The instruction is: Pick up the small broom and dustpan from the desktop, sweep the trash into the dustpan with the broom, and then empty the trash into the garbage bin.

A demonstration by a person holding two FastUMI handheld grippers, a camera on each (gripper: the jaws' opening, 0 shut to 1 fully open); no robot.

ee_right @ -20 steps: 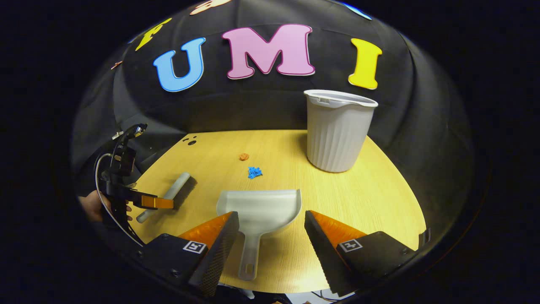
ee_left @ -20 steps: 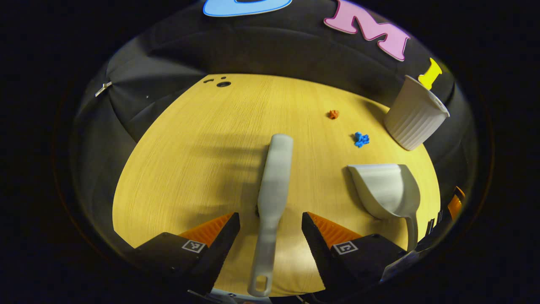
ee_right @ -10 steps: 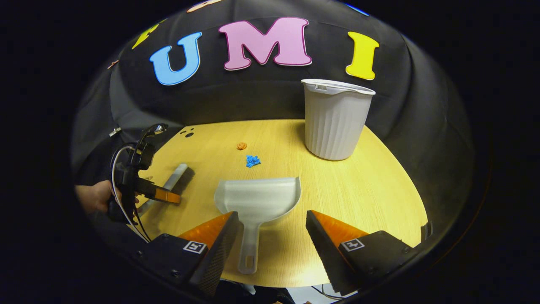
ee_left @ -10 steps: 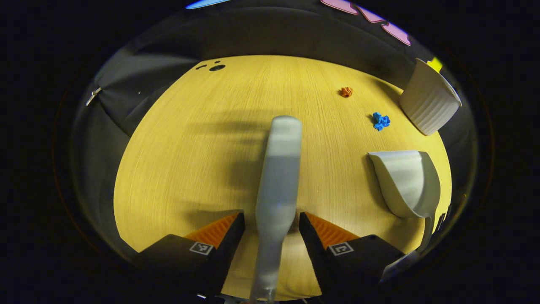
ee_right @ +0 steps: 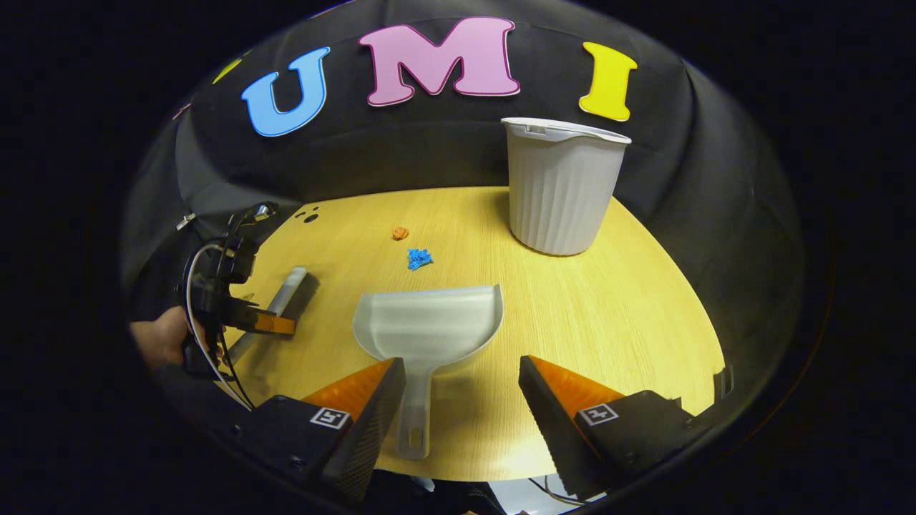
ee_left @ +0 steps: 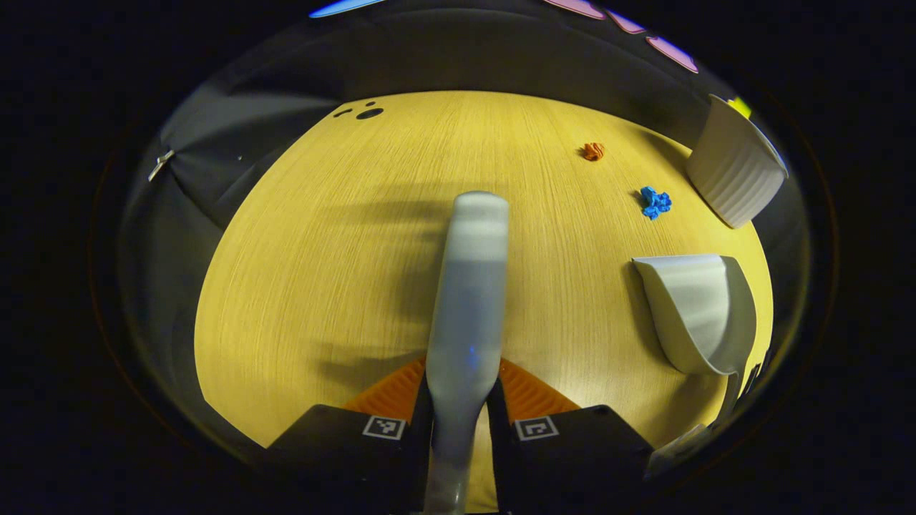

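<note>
Left gripper (ee_left: 459,400): fingers pressed against both sides of the broom (ee_left: 466,300) handle, broom lying on the table (ee_left: 322,250); right gripper (ee_right: 458,400): fingers spread apart, straddling the dustpan (ee_right: 428,330) handle without contact; orange scrap (ee_right: 399,232) and blue scrap (ee_right: 418,258) lie between dustpan and bin (ee_right: 562,186); bin upright at table's far edge.

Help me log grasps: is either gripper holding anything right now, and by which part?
The left gripper is shut on the broom, at its handle. The right gripper is open around the dustpan handle, holding nothing.
</note>
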